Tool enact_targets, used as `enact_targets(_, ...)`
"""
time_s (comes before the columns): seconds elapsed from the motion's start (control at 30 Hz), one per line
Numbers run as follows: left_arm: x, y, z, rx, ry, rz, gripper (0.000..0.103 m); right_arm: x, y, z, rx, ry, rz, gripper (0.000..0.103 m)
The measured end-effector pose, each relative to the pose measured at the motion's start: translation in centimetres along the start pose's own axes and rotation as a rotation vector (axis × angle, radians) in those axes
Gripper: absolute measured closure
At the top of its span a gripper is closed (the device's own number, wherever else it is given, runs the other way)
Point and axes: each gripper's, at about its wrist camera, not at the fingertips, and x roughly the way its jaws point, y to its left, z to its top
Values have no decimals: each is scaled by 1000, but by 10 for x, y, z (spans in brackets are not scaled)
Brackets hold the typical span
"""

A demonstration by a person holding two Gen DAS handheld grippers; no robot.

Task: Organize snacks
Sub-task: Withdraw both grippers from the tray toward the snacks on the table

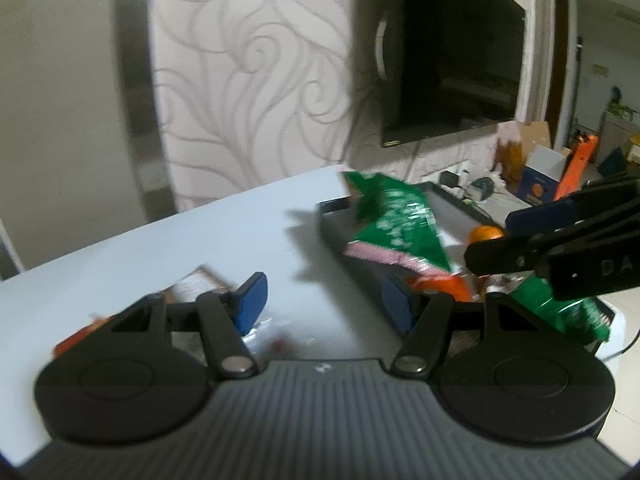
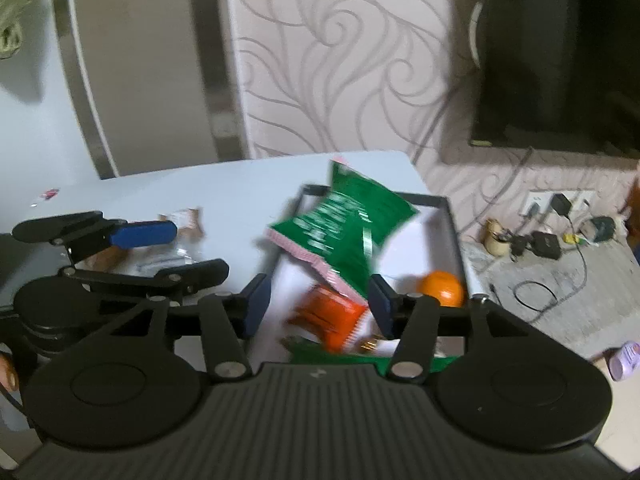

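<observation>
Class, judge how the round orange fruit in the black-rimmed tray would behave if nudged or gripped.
The round orange fruit would probably roll when nudged, being ball-shaped. The black-rimmed tray should stop it at its rim. Its smooth curved skin might slip from flat pads.

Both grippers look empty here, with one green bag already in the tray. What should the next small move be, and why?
Probably reach the left gripper forward and down to the brown-wrapped snack on the white table. Its jaws stand open and empty, and that packet lies outside the black tray, where the green bag, orange packet and orange fruit are.
</observation>
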Motion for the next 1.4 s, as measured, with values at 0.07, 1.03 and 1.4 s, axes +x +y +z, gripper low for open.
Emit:
enact_targets(0.07,-6,15,-5,-22,9,25,37,3,14,3,-18,-3,18,38)
enact_targets(1.03,-15,131,-47,-53,65,157,37,28,128,1,-107,80,68,27)
enact_targets(1.4,-5,139,-49,-33,62,141,37,54,148,4,-150,120,69,16)
